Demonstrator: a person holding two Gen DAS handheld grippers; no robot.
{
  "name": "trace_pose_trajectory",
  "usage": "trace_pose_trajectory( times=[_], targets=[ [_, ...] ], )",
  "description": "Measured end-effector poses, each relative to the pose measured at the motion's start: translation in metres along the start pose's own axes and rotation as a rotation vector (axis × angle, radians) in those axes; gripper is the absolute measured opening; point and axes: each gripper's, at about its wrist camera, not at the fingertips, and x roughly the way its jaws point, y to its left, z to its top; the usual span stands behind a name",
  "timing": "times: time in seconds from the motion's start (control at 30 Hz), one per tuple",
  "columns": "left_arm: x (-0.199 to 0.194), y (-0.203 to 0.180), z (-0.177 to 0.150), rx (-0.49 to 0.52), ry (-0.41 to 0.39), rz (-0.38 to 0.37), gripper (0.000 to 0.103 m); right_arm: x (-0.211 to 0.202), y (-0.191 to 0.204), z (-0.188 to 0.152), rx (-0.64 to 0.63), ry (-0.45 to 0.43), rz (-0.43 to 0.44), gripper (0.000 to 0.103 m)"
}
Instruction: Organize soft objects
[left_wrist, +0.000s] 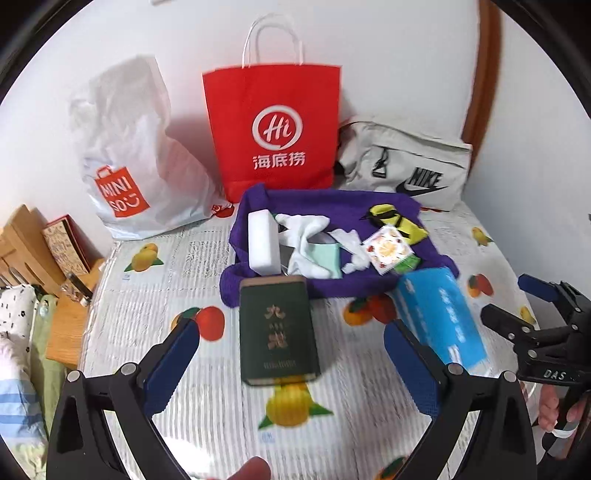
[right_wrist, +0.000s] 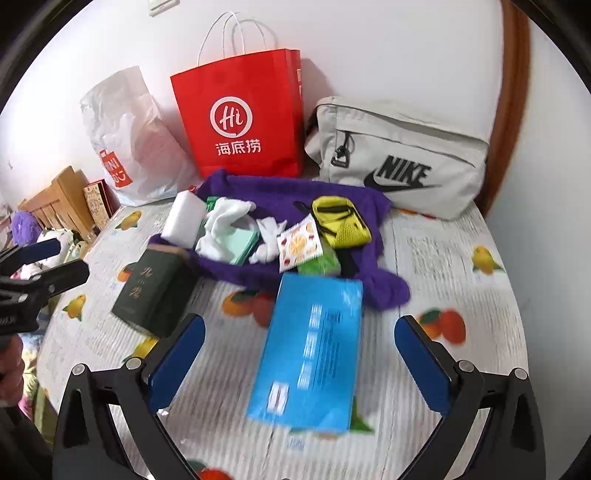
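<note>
The left claw (left_wrist: 291, 354) stands wide apart, its blue padded fingers (left_wrist: 173, 362) flanking a dark green tin (left_wrist: 277, 328) without touching it; the tin is a smooth, hard, box-shaped can with gold characters, lying flat on the table (left_wrist: 147, 295). The right claw (right_wrist: 299, 354) is equally wide, holding nothing; between its blue pads, untouched, lies a glossy blue tissue pack (right_wrist: 314, 350), soft-sided and rectangular, blurred. The table carries a ribbed white cover printed with oranges and lemons. Just beyond both items, toward the far side, a fuzzy purple cloth (right_wrist: 280, 199) is spread and rumpled, its near edge touching the tin and the tissue pack. On it, from left to right, lie a white foam-like block (right_wrist: 183, 219), crumpled white socks (right_wrist: 225, 218), a flat mint green cloth (right_wrist: 243, 240), a small square sachet (right_wrist: 299, 247) printed with fruit slices, and a small yellow pouch (right_wrist: 341, 221) with black straps. Against the far wall stand a crinkly white plastic bag (right_wrist: 125, 140) at the left, a stiff red paper bag (right_wrist: 240, 114) with white cord handles in the middle, and a slumped grey fabric bag (right_wrist: 399, 155) at the right.
</note>
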Motion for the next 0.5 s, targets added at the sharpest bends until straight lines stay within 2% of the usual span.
trace_pose_trajectory(
  times=[0.17,0.3,0.5],
  targets=[
    [-0.039,-0.011,-0.026,-0.014,-0.045,-0.015,0.101,-0.033,0.003,-0.030,0.031,-0.003,0.002,0.102],
    [-0.060,-0.025,-0.046,-0.005,-0.065,0.011,0.101,-0.056,0.006,-0.053,0.029,-0.013,-0.030,0.102],
    [-0.087,-0.036,-0.066,-0.030,-0.098,-0.001,0.101,-0.088,0.010,-0.081,0.013,-0.047,-0.060,0.102]
  ],
)
